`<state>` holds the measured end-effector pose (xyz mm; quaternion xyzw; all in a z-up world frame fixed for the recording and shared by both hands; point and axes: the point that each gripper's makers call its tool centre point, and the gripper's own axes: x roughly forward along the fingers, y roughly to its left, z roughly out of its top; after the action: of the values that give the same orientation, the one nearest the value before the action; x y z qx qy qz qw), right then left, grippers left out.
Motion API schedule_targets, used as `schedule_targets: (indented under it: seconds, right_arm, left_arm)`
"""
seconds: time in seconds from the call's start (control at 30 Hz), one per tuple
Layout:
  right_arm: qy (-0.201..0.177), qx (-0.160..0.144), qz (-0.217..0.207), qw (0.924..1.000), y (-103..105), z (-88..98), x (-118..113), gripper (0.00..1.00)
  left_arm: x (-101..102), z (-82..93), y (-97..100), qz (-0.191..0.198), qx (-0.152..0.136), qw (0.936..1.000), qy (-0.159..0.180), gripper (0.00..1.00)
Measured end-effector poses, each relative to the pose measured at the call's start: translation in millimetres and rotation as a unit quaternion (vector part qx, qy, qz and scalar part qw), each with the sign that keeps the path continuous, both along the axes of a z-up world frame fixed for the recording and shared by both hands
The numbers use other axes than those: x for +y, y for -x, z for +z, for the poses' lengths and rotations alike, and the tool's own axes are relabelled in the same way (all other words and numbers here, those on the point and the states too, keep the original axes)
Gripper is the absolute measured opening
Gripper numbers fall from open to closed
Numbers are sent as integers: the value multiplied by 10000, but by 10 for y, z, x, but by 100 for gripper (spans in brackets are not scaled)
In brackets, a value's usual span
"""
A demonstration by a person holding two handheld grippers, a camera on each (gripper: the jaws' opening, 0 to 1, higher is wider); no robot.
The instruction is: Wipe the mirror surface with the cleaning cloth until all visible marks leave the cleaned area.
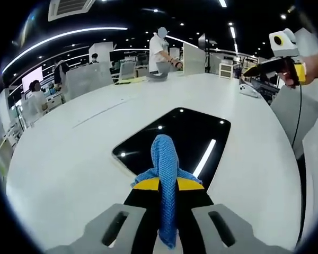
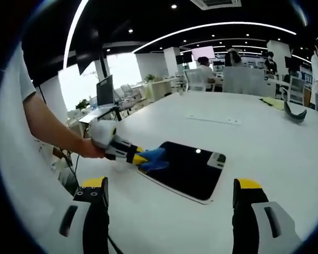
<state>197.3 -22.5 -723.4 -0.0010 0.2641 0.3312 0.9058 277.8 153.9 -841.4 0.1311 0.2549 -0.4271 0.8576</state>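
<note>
In the right gripper view, a person's hand at the left holds the left gripper, its jaws clenched on the blue cleaning cloth, which touches the near left edge of the dark mirror lying flat on the white table, while the right gripper hangs above the table with its jaws spread wide and nothing between them. In the left gripper view, the cloth runs up between the closed yellow-tipped jaws over the mirror, and farther right the right gripper is held up, well apart from the mirror
</note>
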Motion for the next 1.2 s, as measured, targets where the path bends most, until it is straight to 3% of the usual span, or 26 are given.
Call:
schedule_targets:
  seconds: [1.2]
  right_arm:
    - [-70, 46, -52, 10000, 15, -31, -15, 97]
  left_arm:
    - [-259, -2, 157, -267, -9, 9996, 109, 7]
